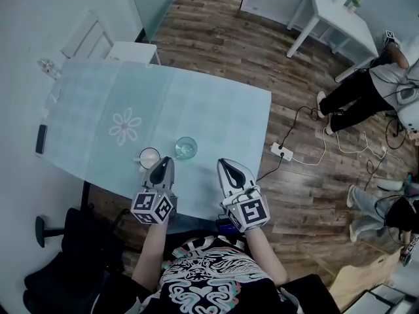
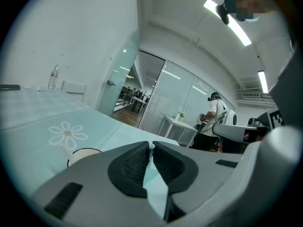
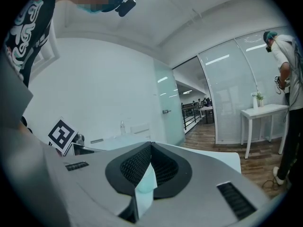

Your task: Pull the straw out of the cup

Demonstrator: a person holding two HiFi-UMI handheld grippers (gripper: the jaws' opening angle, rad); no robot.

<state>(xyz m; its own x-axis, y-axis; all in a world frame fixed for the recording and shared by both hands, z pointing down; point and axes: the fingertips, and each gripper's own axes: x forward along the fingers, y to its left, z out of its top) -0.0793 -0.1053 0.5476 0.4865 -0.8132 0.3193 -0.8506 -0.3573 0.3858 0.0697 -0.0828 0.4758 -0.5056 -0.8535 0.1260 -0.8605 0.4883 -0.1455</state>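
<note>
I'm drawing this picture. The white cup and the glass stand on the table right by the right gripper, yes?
Not quite. The white cup and the glass stand on the table right by the left gripper, not the right gripper. The head view shows it.

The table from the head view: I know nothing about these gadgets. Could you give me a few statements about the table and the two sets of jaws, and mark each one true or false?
1. A thin straw sits between the jaws of the left gripper. True.
2. The right gripper grips the glass. False: its jaws are shut on nothing, clear of the glass.
3. The tablecloth has a flower printed on it. True.
4. The white cup is on the floor. False: it stands on the tablecloth, beside the glass.
</note>
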